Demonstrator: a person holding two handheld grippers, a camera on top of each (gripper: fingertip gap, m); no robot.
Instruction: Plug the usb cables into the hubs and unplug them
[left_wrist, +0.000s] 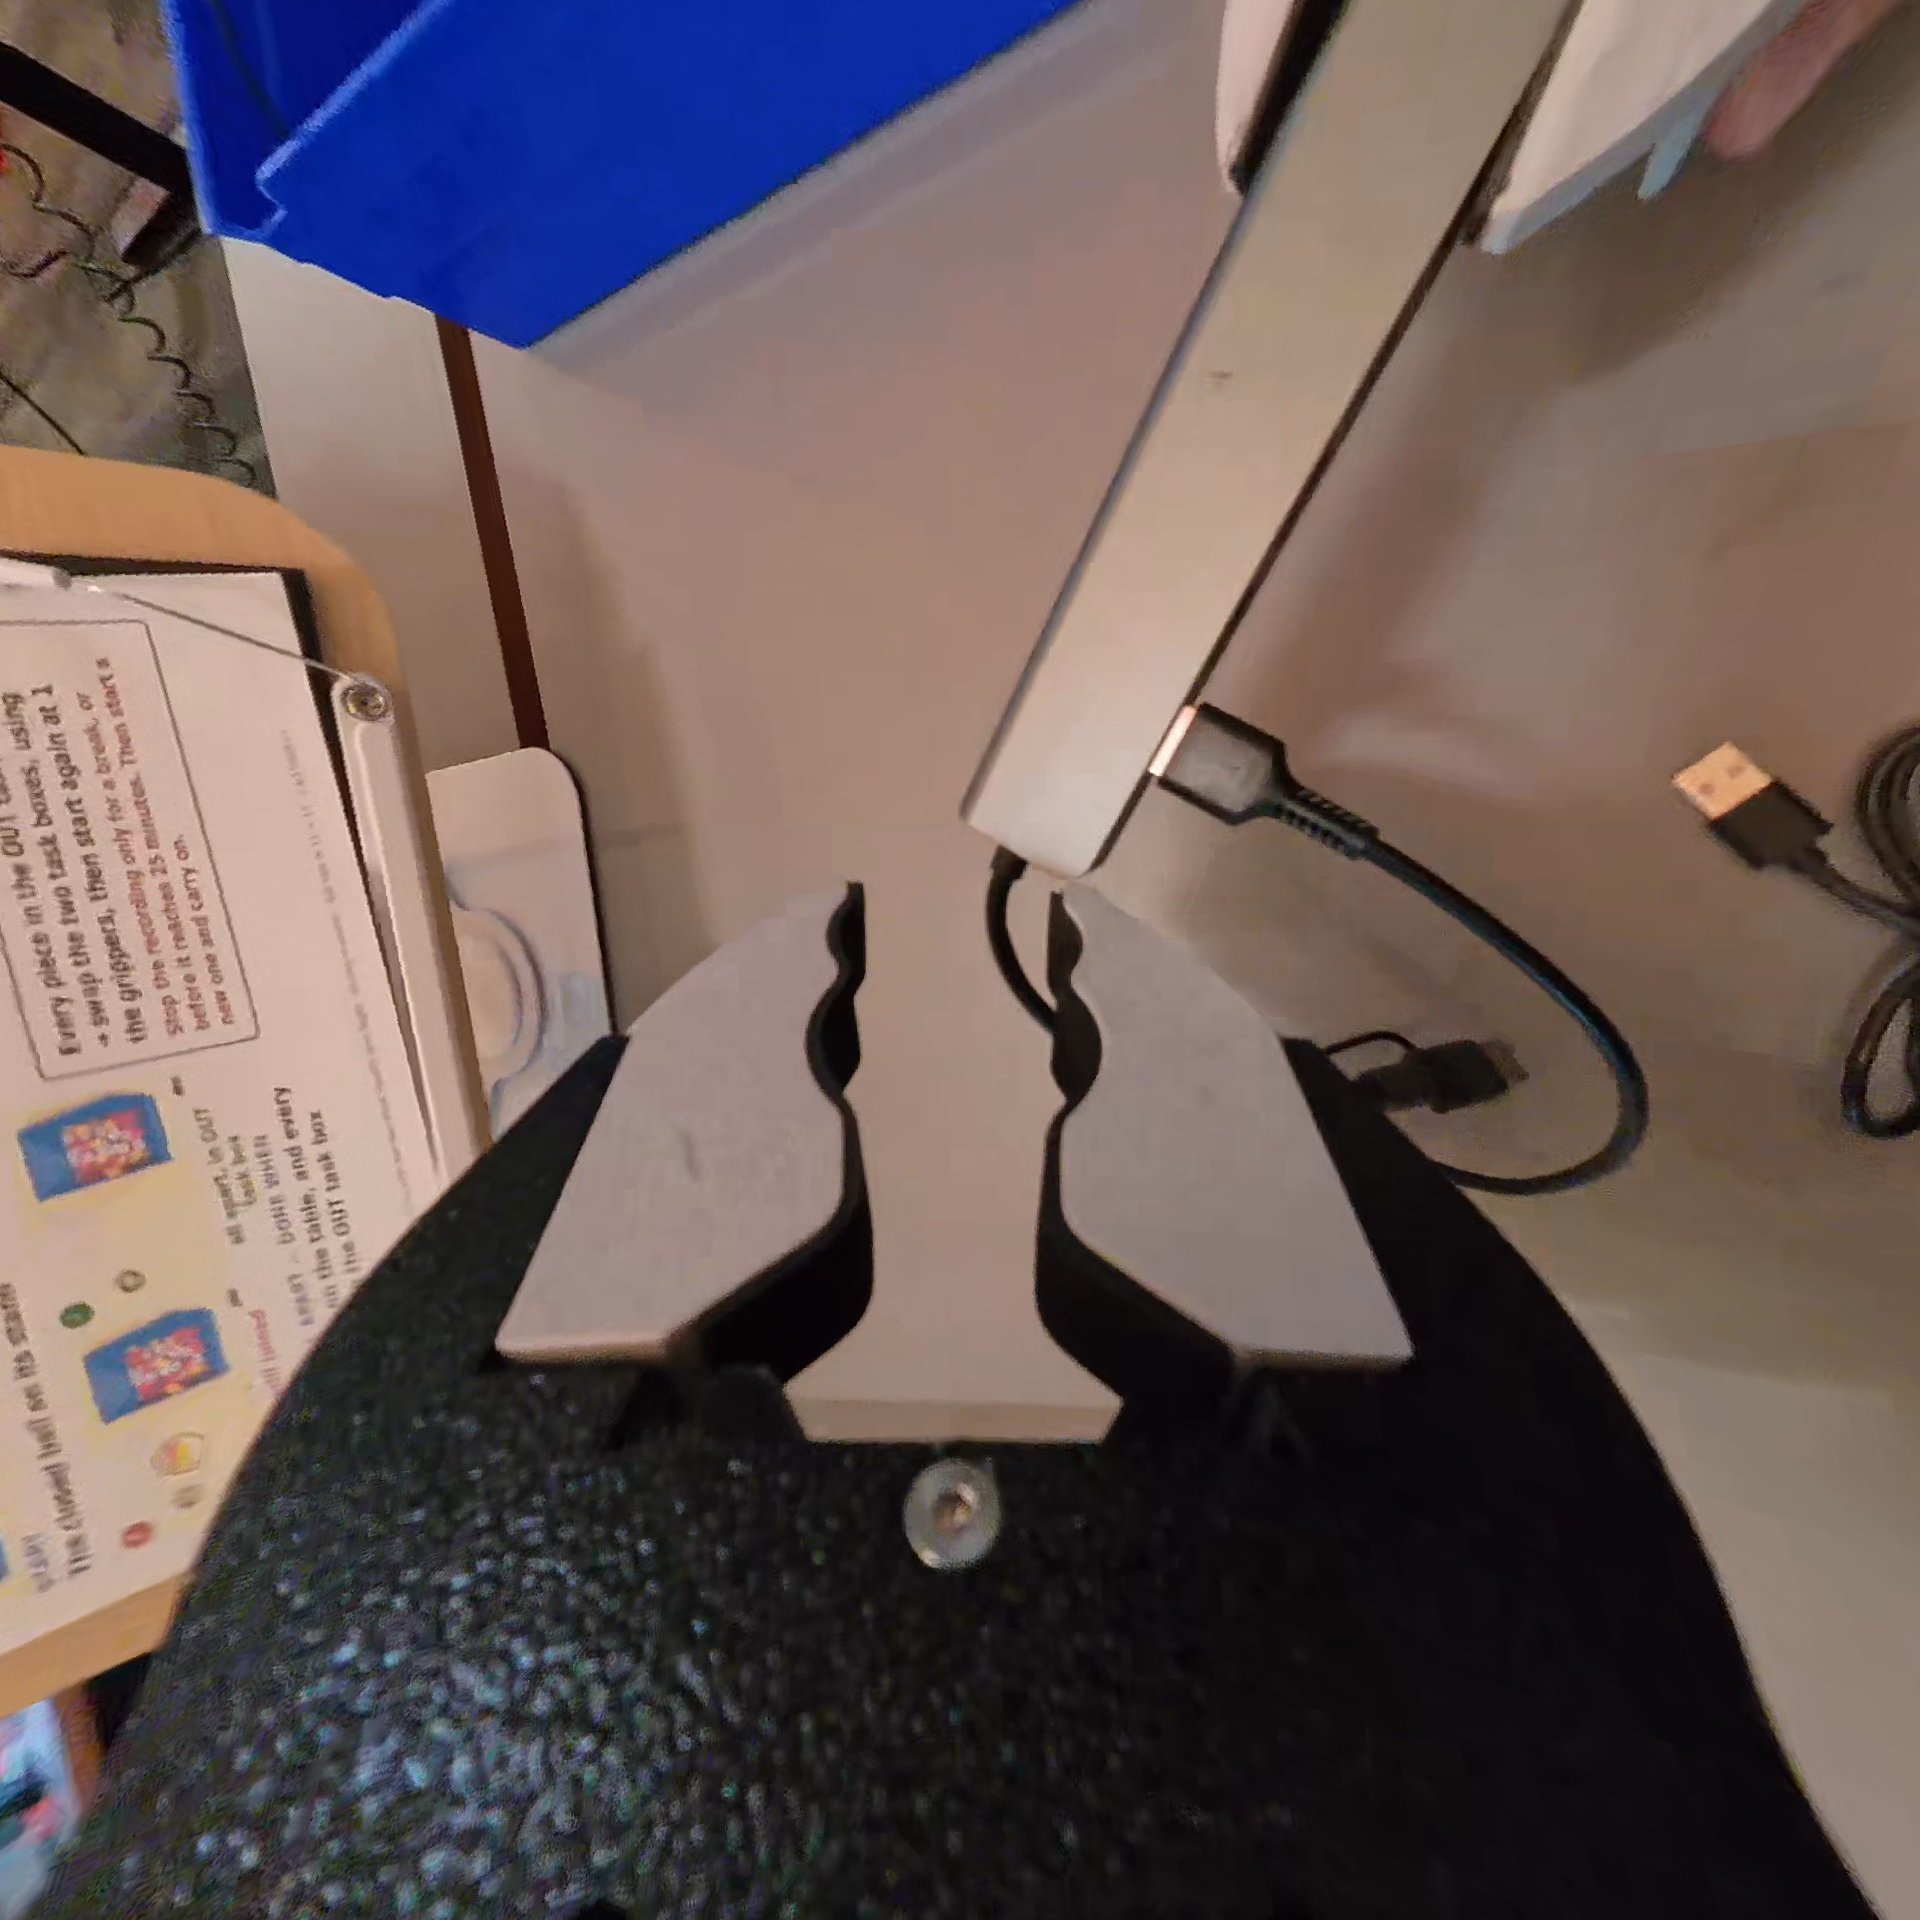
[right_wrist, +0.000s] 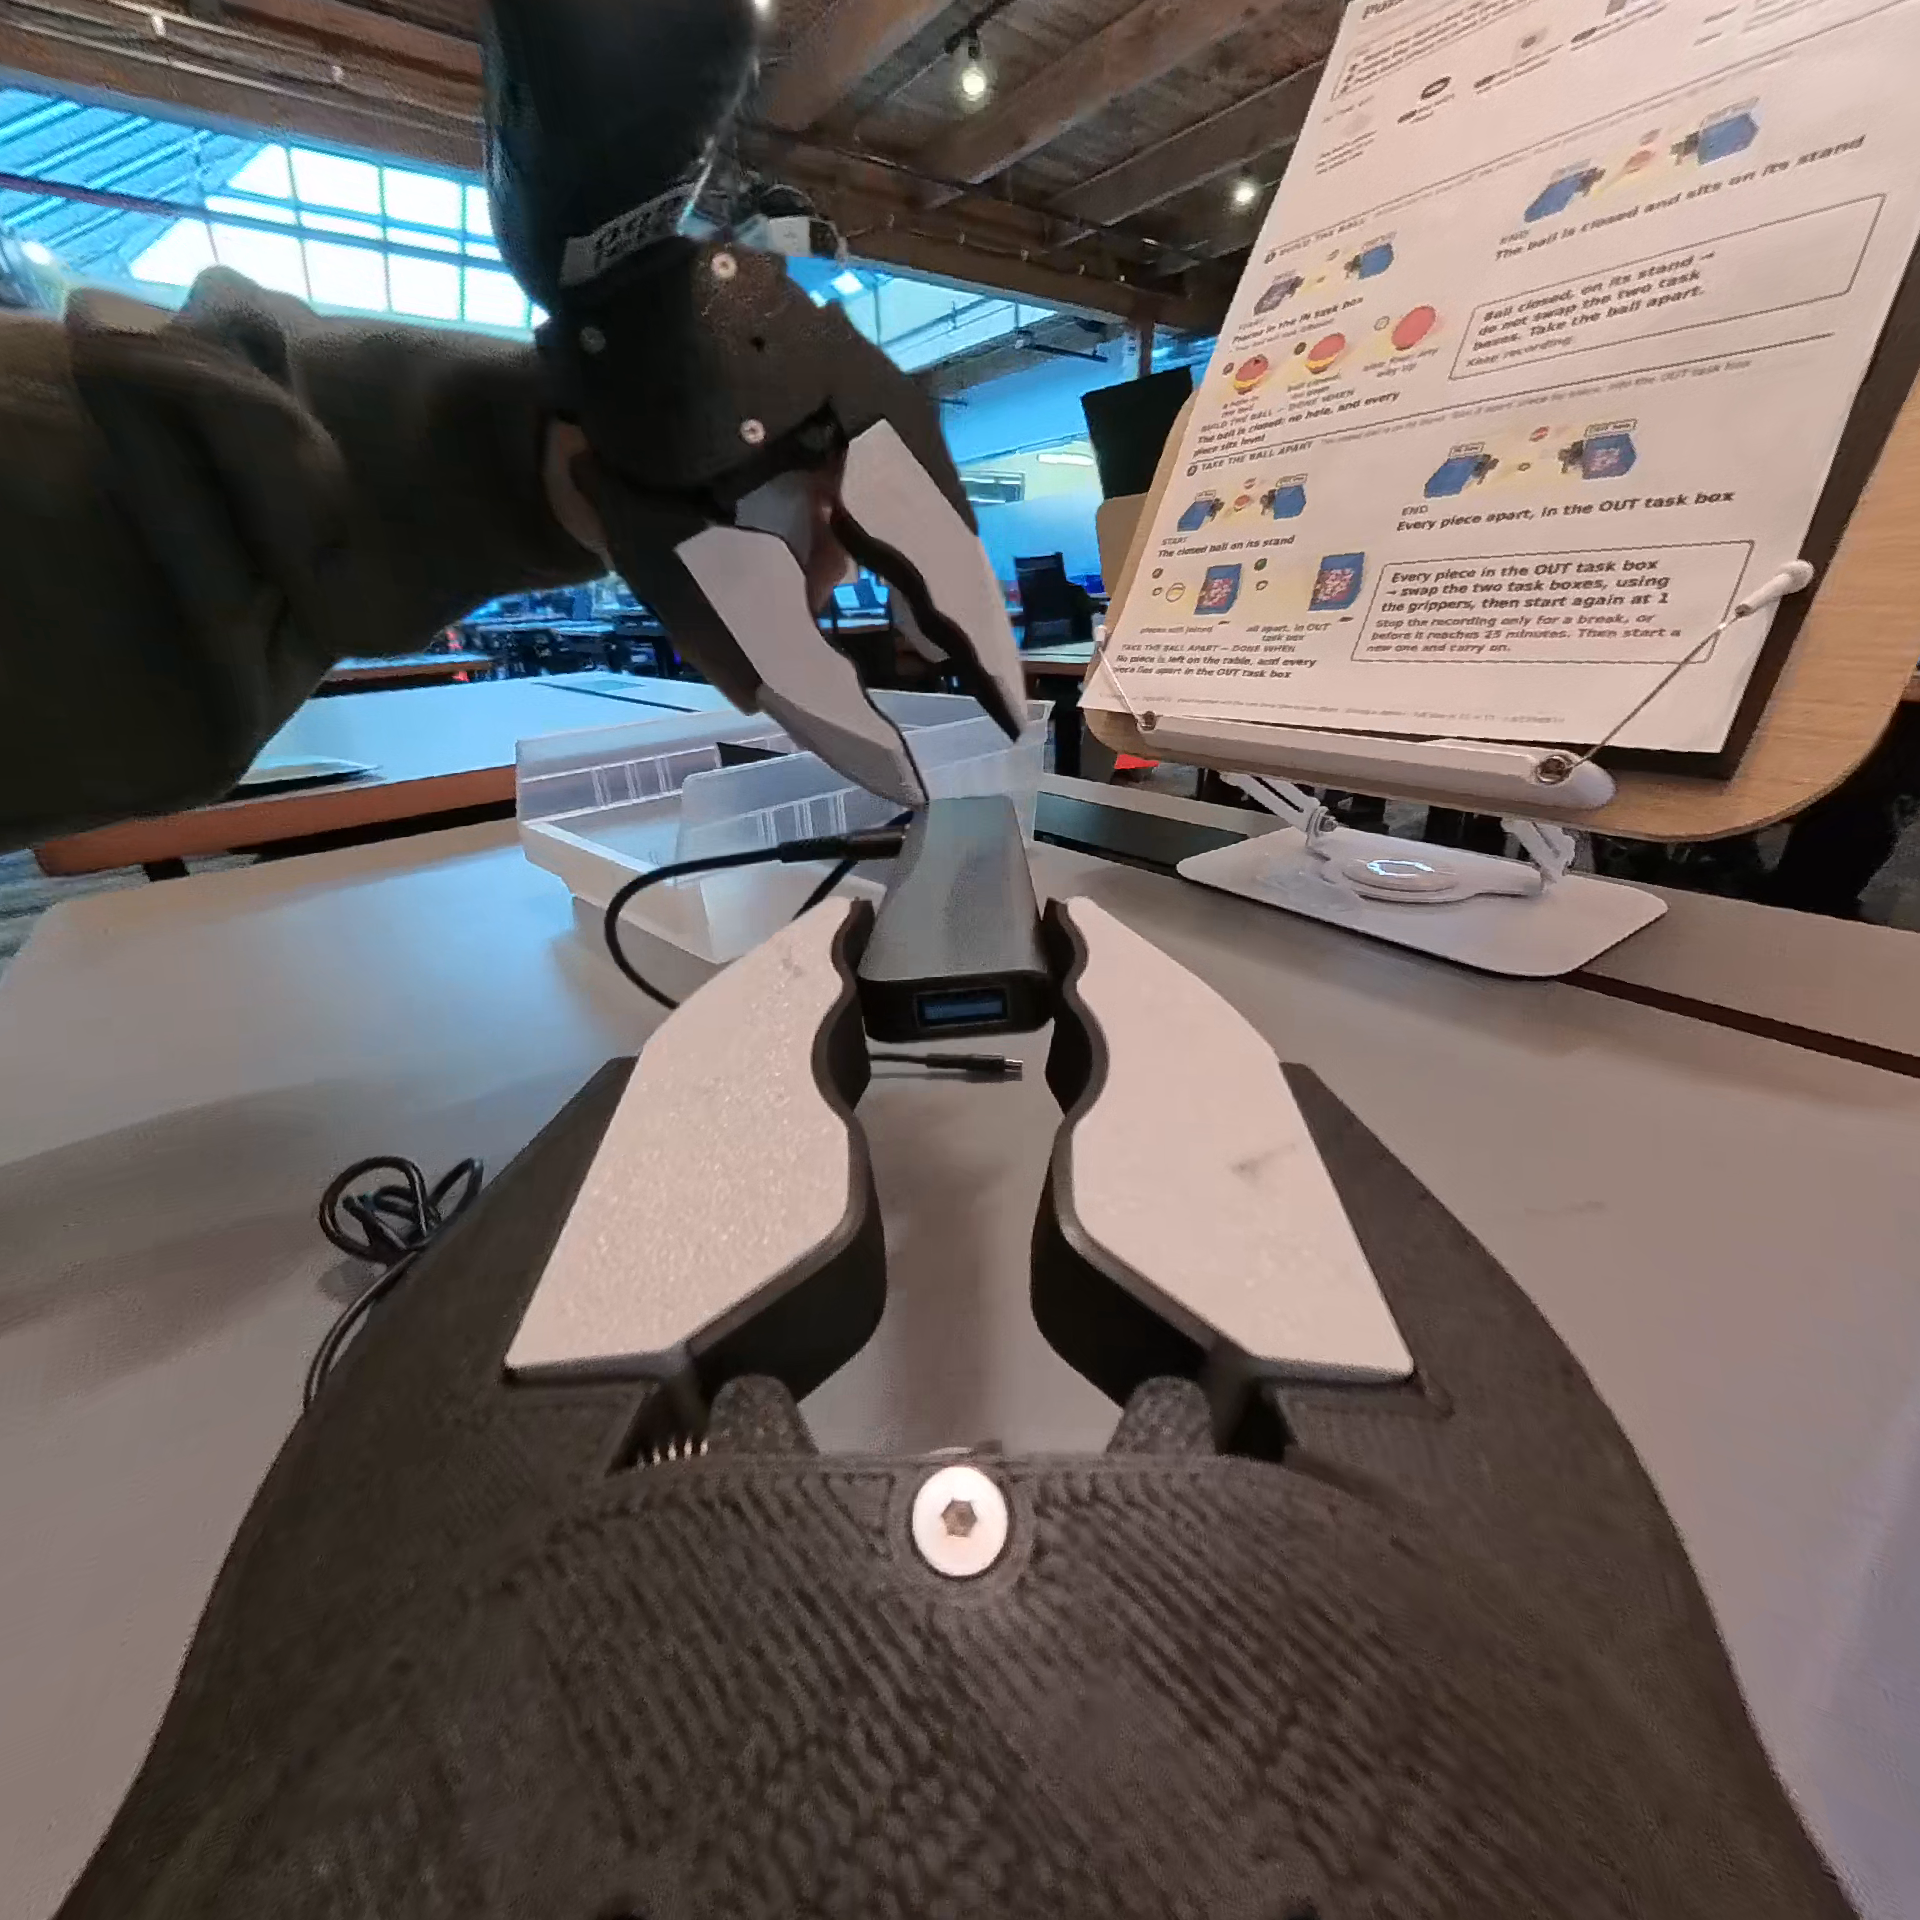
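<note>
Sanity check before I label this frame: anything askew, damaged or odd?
Nothing damaged or spilled. The hub sits straight in the right gripper, with one black cable seated in its side. The left gripper is open and empty. A loose USB plug lies unplugged on the table.

Grey hub (left_wrist: 1236, 457) held aloft, black cable (left_wrist: 1236, 774) plugged into its side.
</note>
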